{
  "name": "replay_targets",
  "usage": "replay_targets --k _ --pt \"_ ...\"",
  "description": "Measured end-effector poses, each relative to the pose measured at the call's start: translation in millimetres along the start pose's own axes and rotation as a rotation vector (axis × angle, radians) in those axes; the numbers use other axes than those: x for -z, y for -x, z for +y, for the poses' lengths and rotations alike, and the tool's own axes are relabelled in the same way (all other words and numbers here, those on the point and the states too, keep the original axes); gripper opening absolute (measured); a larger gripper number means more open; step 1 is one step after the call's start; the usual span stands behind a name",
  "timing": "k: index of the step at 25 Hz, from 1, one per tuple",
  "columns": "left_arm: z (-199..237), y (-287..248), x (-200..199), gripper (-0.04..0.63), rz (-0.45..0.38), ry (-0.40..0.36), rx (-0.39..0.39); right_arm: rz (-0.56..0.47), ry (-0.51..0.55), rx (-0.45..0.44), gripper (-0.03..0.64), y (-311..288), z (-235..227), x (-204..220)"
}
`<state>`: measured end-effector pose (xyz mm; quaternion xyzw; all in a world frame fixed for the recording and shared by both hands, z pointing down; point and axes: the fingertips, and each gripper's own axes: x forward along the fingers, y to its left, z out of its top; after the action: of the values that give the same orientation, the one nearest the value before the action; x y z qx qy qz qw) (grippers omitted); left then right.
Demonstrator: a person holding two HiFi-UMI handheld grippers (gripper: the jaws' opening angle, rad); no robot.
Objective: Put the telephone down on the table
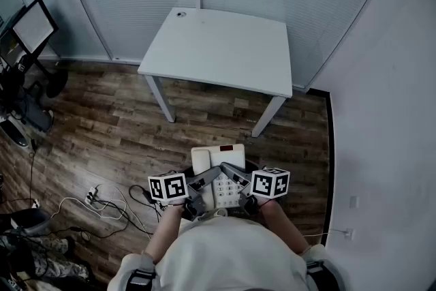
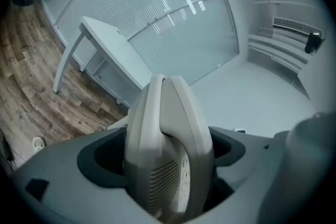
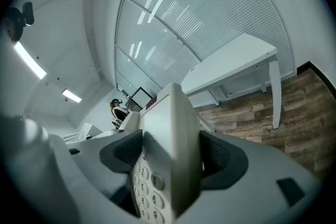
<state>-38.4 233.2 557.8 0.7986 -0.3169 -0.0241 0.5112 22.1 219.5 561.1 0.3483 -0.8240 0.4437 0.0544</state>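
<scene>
Head view: the telephone [image 1: 216, 159] is held in mid-air above the wooden floor [image 1: 102, 126], close in front of the person's body and well apart from the white surface [image 1: 225, 44]. The left gripper [image 1: 202, 182] is clamped on the handset side of the telephone and the right gripper [image 1: 235, 177] on the keypad side. In each gripper view the jaws are seen clenched against opposite faces of the casing, and the keypad is turned upward.
</scene>
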Motion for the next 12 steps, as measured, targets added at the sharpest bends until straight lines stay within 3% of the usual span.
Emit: replay_targets --k 5,12 --pt "-24 17 32 0.433 0.032 -0.007 -0.025 -0.015 -0.046 -0.003 0.339 34 13 28" --pt "-45 25 59 0.433 -0.011 -0.051 -0.010 -0.051 0.012 -0.020 0.340 64 22 43"
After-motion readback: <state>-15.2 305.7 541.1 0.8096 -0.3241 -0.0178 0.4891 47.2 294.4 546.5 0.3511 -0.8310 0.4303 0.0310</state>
